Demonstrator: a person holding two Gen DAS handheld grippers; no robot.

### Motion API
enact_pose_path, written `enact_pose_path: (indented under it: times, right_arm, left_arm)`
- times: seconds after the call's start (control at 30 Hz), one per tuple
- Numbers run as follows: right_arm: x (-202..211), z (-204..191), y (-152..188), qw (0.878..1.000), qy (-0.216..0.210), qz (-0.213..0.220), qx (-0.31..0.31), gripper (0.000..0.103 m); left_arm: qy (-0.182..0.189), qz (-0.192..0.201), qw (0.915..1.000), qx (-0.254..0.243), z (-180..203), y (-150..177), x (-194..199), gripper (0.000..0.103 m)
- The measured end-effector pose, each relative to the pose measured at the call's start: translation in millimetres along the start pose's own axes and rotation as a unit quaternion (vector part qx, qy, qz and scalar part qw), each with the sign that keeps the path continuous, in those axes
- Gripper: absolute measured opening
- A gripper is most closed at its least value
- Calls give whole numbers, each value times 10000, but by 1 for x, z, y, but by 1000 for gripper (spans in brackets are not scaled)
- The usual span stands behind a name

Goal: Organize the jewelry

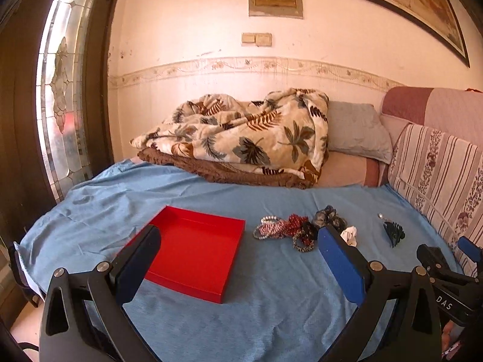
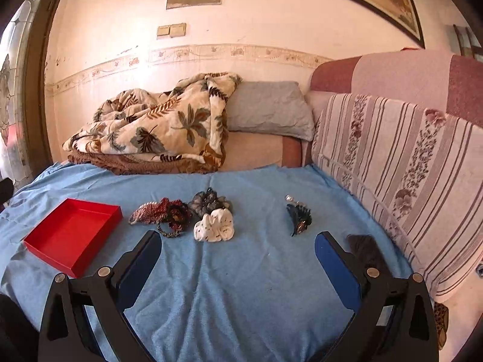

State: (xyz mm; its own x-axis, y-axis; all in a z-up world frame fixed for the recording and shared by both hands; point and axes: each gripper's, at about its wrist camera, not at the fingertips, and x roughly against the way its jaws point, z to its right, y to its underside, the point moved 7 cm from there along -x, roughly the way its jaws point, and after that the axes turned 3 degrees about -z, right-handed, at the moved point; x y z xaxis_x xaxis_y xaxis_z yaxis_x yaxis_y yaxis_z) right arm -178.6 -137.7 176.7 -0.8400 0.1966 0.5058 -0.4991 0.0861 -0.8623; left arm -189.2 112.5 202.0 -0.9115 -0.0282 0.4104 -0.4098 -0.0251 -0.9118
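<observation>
Both grippers hang low over the blue sheet [image 2: 241,286] with nothing in them: the left gripper [image 1: 238,238] has its jaws spread wide, framing the red tray [image 1: 196,256], and the right gripper [image 2: 238,241] is equally spread, aimed at the jewelry. That tray sits empty on the left of the bed, and all the pieces lie loose on the sheet to its right — a tangle of bead bracelets [image 2: 151,211] nearest the tray, a dark scrunchie [image 2: 209,200] and a white scrunchie [image 2: 214,227] touching each other beside it, and a dark hair clip [image 2: 299,215] well apart toward the striped cushion [image 2: 407,166]. Everything looks light. The beads are likely slippery and may snag on one another, so pinching across a bunched strand seems safer than catching one loop; the scrunchies are soft and should squash under a grip anywhere — the clip looks stiff, best taken across its body
</observation>
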Motion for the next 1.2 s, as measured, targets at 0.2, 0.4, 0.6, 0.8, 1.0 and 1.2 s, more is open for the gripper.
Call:
enact_pose_path:
  times: [0.2,0.4,0.6,0.8,1.0,1.2]
  right_arm:
    - [17,-6,-25,9994,-186,244,161,103]
    - [10,-17,-48,9974,-692,-93,180,103]
    - [-2,-26,-51,9978,-607,3,282,103]
    - [-21,-30,-44,9980,-586,-109,230,103]
    - [-45,-27,-43,9977,-565,-296,215,103]
    - [-84,-25,-37,9962,-605,-607,163,103]
  left_arm:
    - [-32,167,9999,0,-10,-18,17,103]
    - [48,294,9996,-18,-17,-45,14,103]
    - [203,178,9996,-55,-19,-54,-11,103]
    - [149,-108,9998,-22,-23,-51,-43,103]
    - [119,-530,9985,106,-26,-40,-81,103]
    - [68,-907,9958,50,-21,-31,-121,103]
